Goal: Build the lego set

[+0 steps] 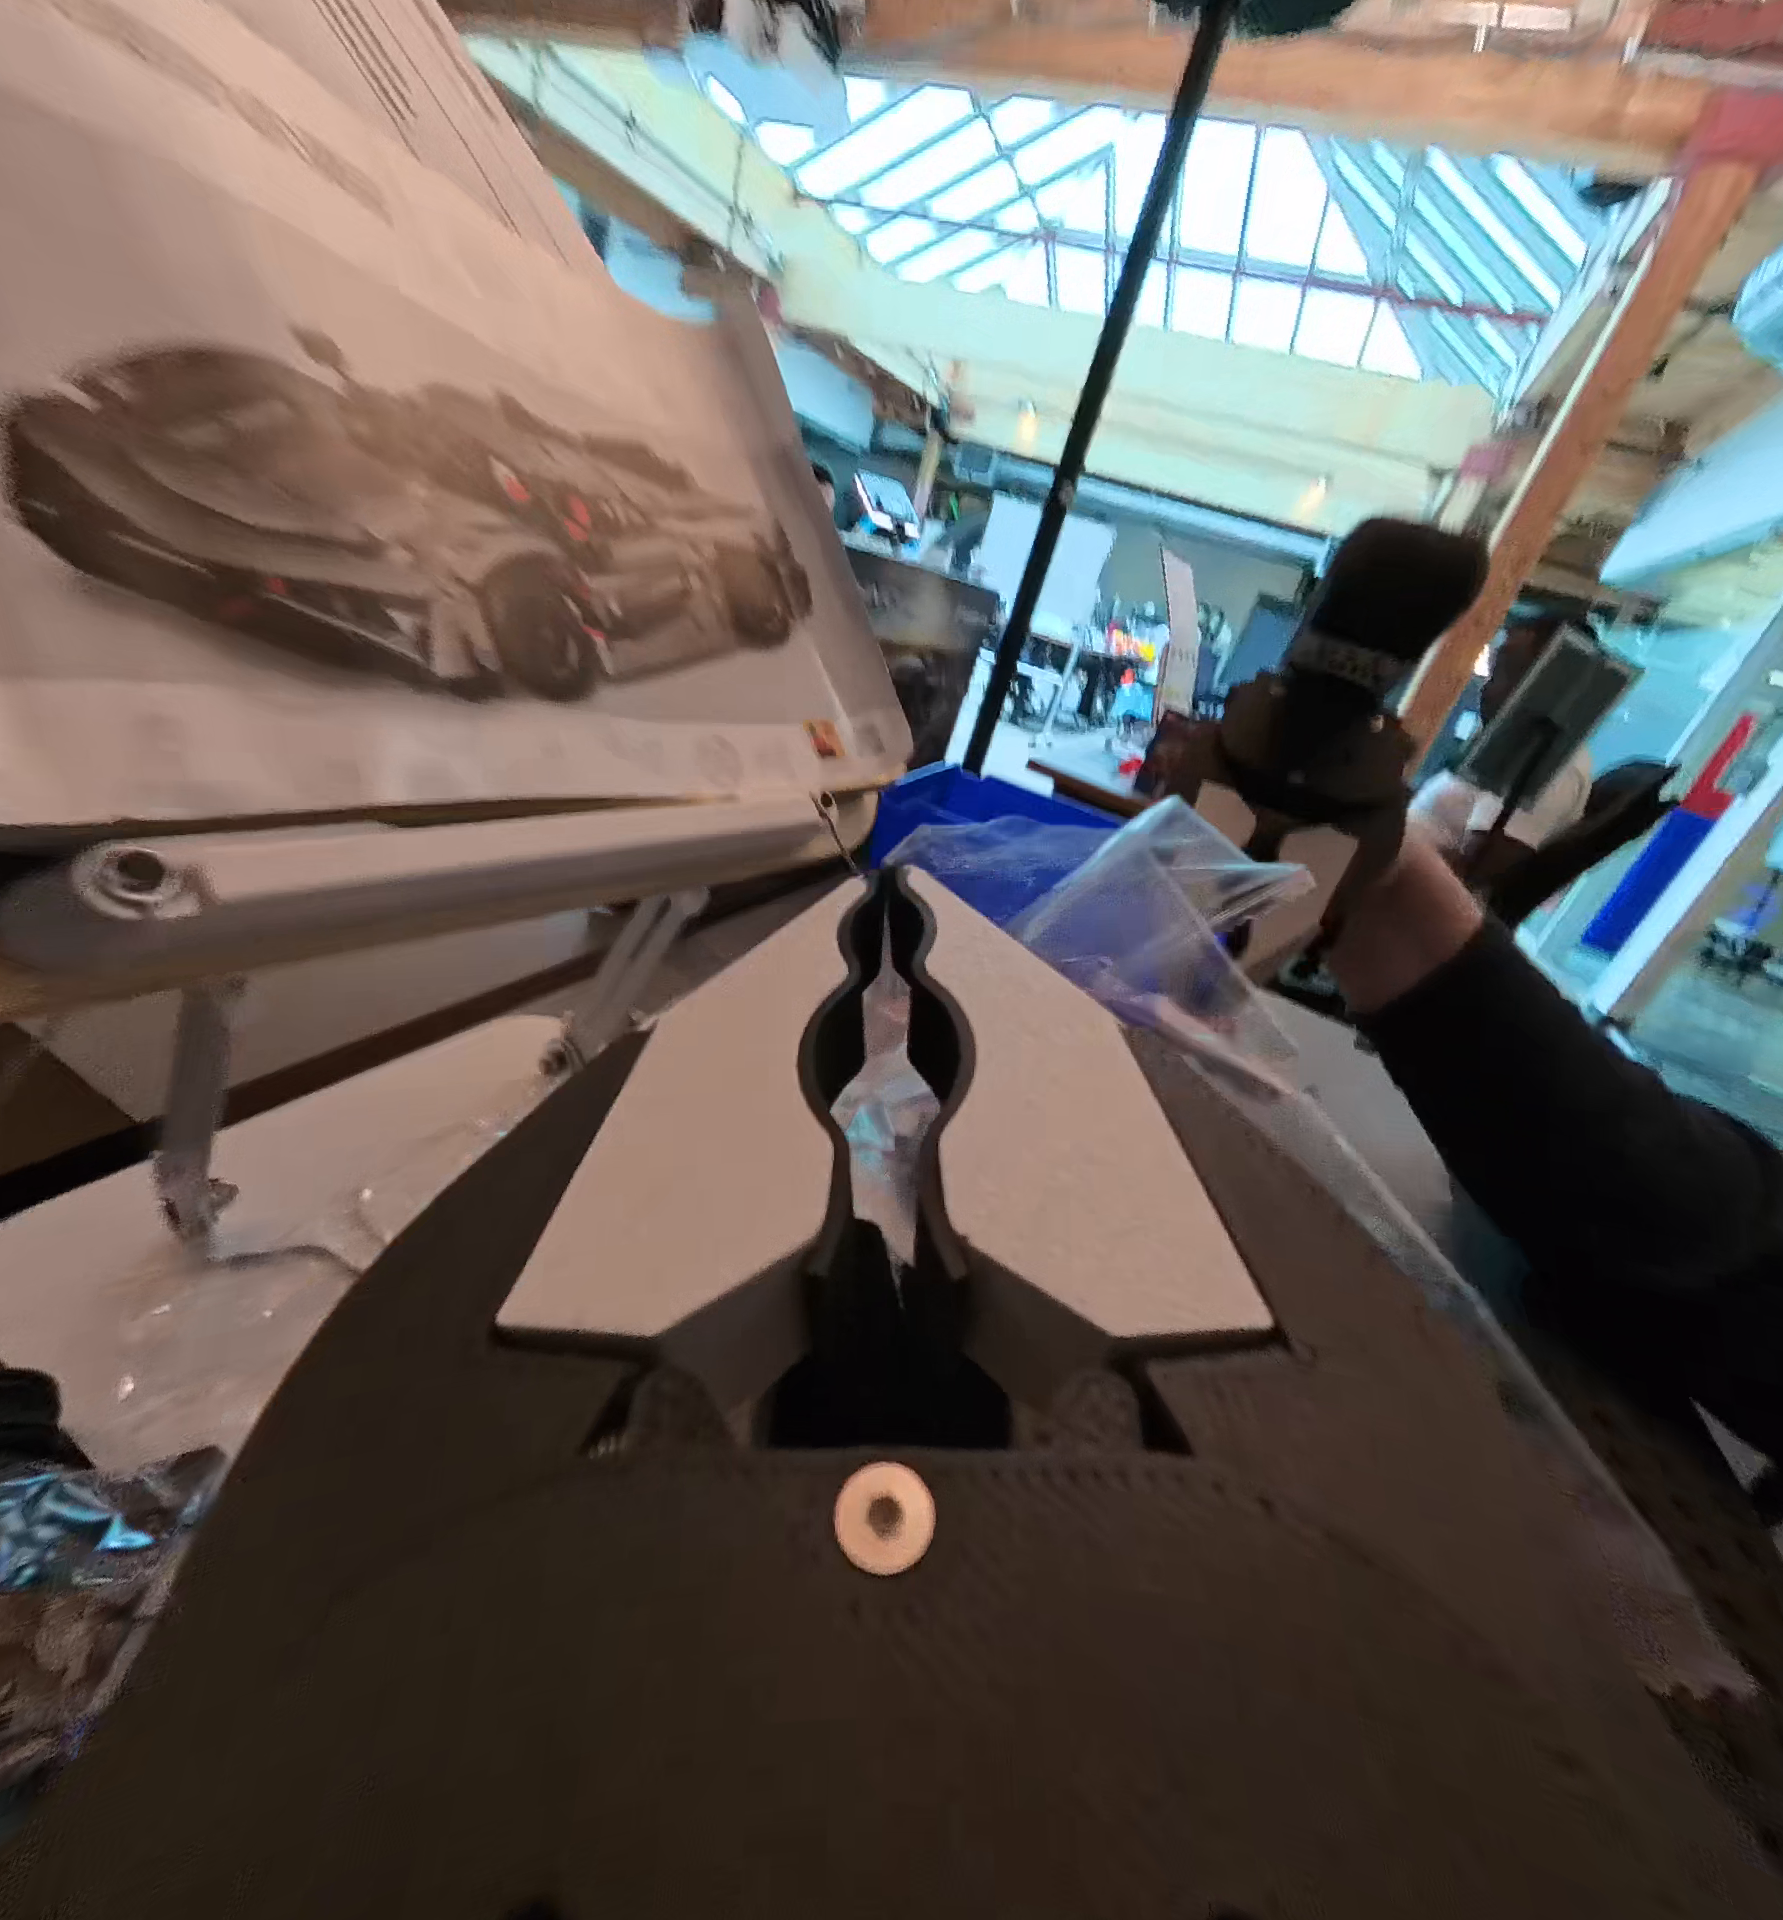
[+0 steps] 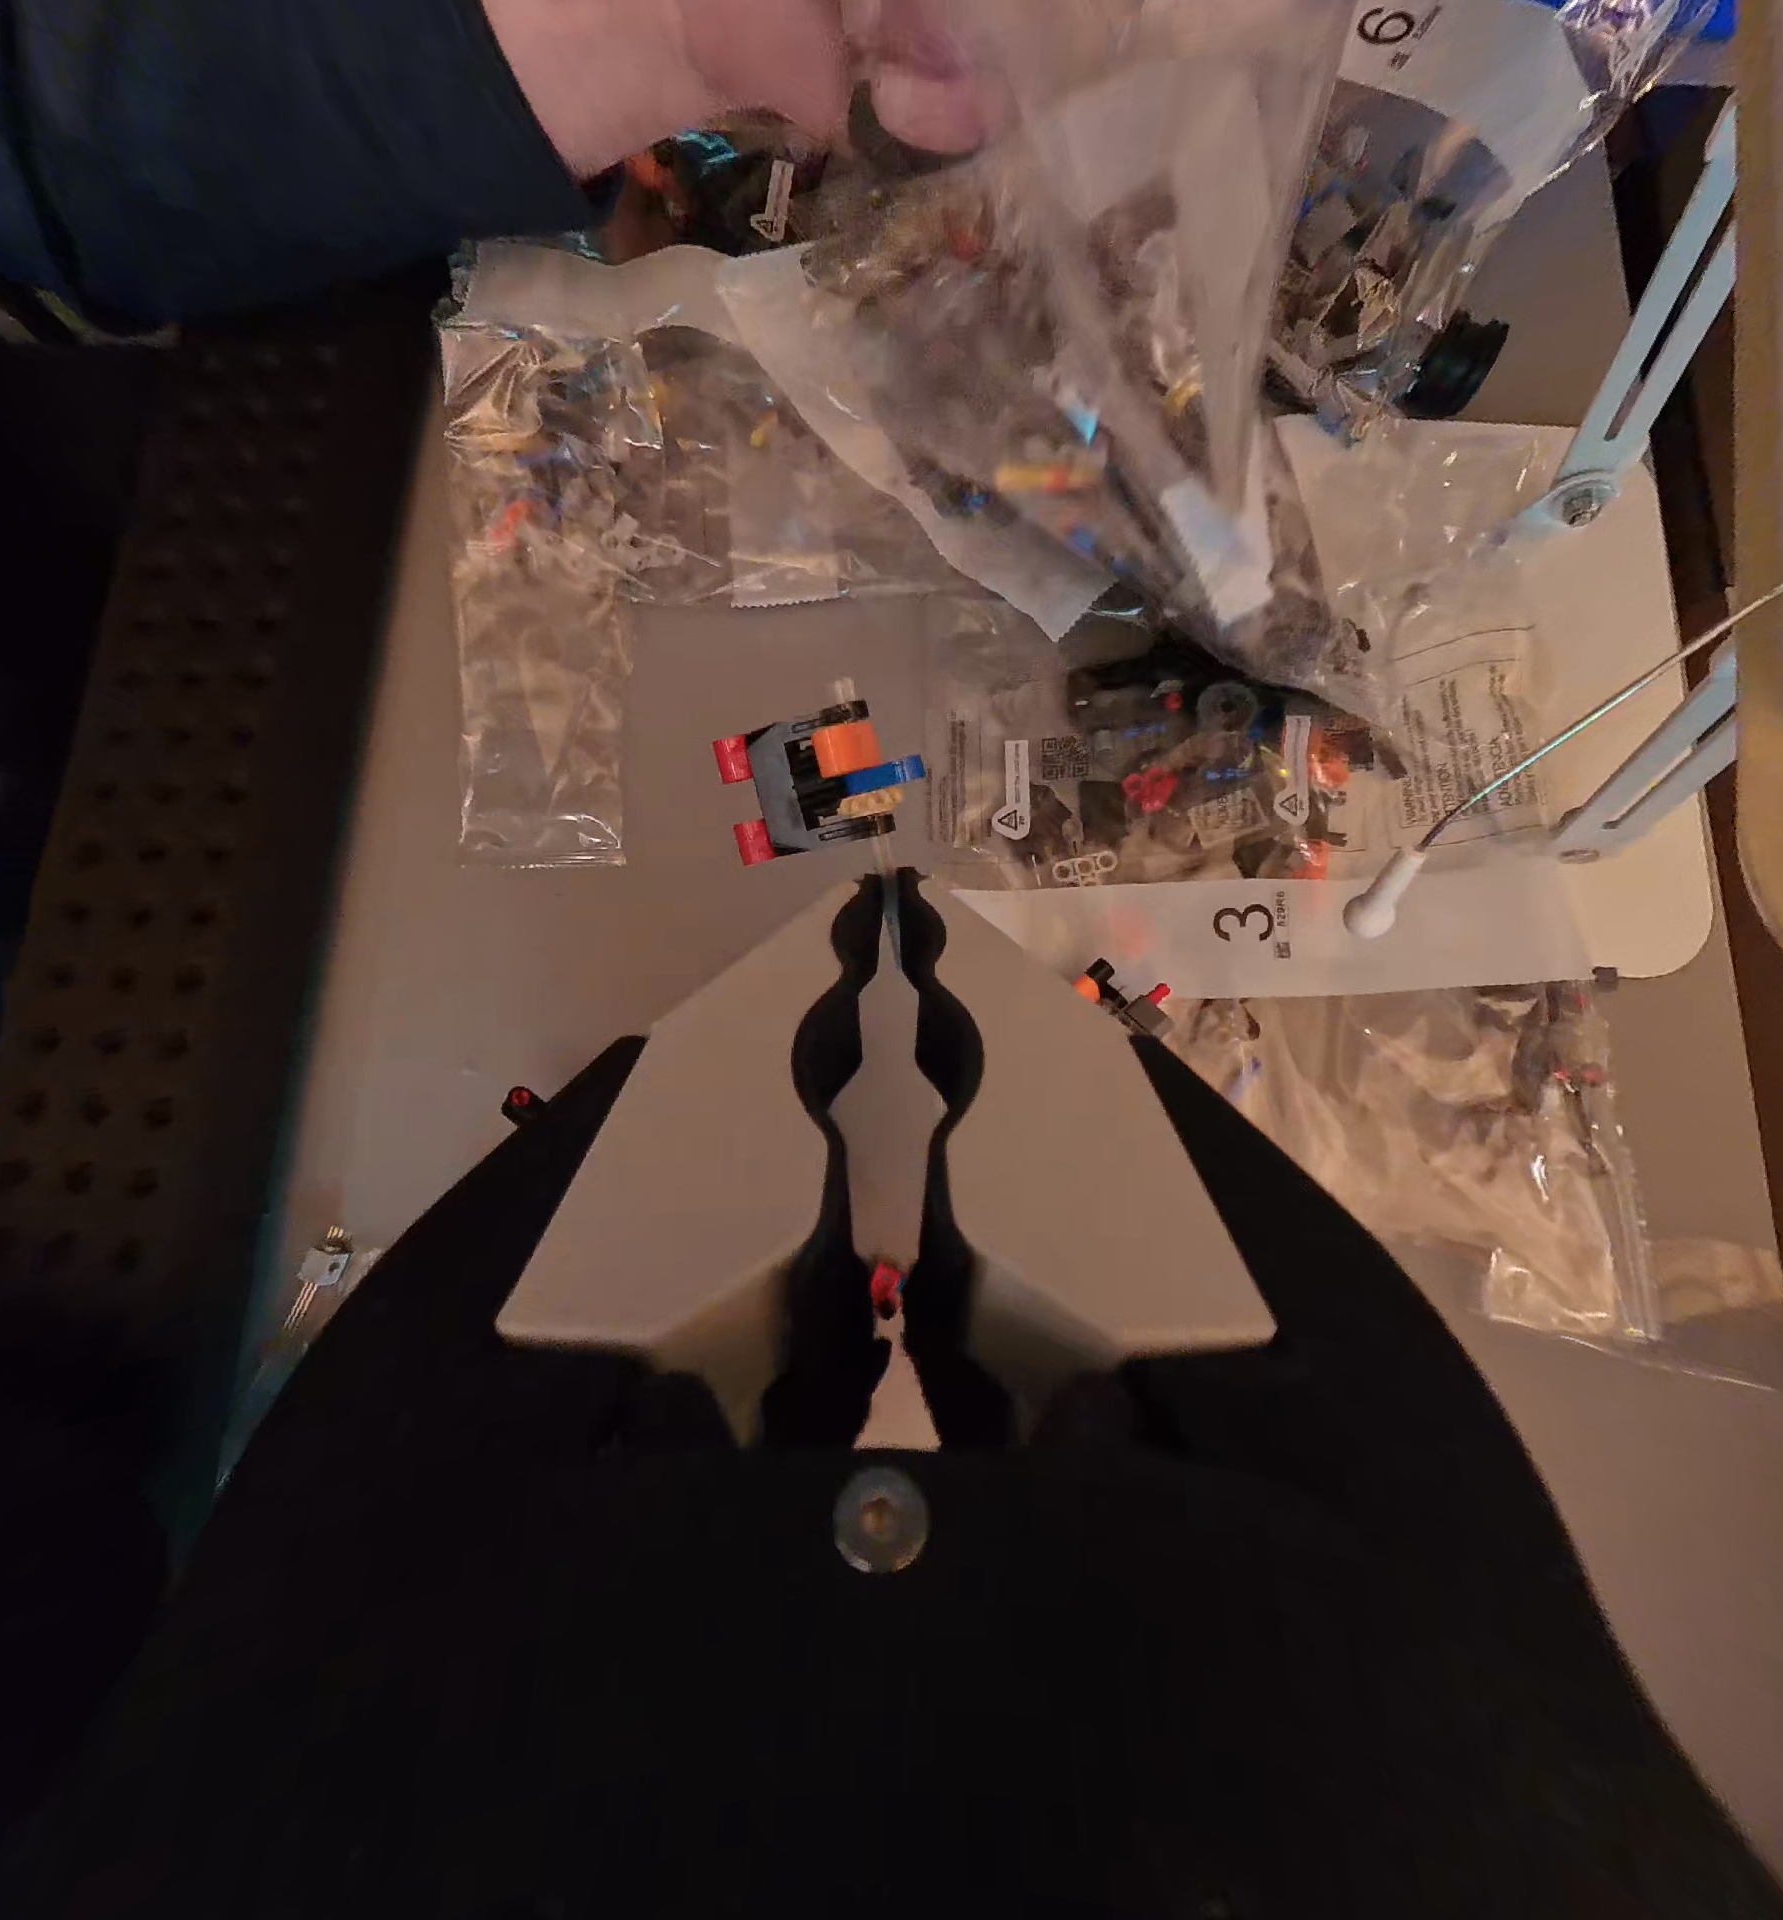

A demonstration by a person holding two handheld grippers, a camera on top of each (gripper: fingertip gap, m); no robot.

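left hand-held gripper [image 1: 887, 883]: nearest the lens in left wrist view; black body, pale finger plates, tips clenched together on a thin fold of clear plastic that shows in the wavy gap between them; raised and tilted up toward the ceiling
right hand-held gripper [image 2: 892, 883]: fills lower half of right wrist view; points down at the desk, tips pressed together, a thin sliver in the slit but cannot tell what it is
small red piece [image 2: 885, 1286]: sits deep in the gap between the right fingers, near the base
lego build [image 2: 814, 771]: partly built, black frame with orange, blue, tan and two red parts; lies on the grey desk [image 2: 554, 987] just ahead of the right tips, clear of the bags
clear bag [image 2: 1053, 343]: lifted above the desk, blurred, full of small dark and coloured parts; a hand [image 2: 762, 73] in a dark sleeve is at its top
flat bags: one at the left [image 2: 539, 582], one with dark parts just right of the build [image 2: 1178, 779], more at lower right [image 2: 1469, 1122]
loose parts [image 2: 1126, 992]: orange and red bits beside the right finger plate
instruction booklet [image 1: 347, 499]: on a white stand, car picture, blurred
blue bin [image 1: 954, 816]: behind the booklet
other gripper [image 1: 1323, 769]: farther off, held by a hand [image 1: 1406, 925], clear bag by it
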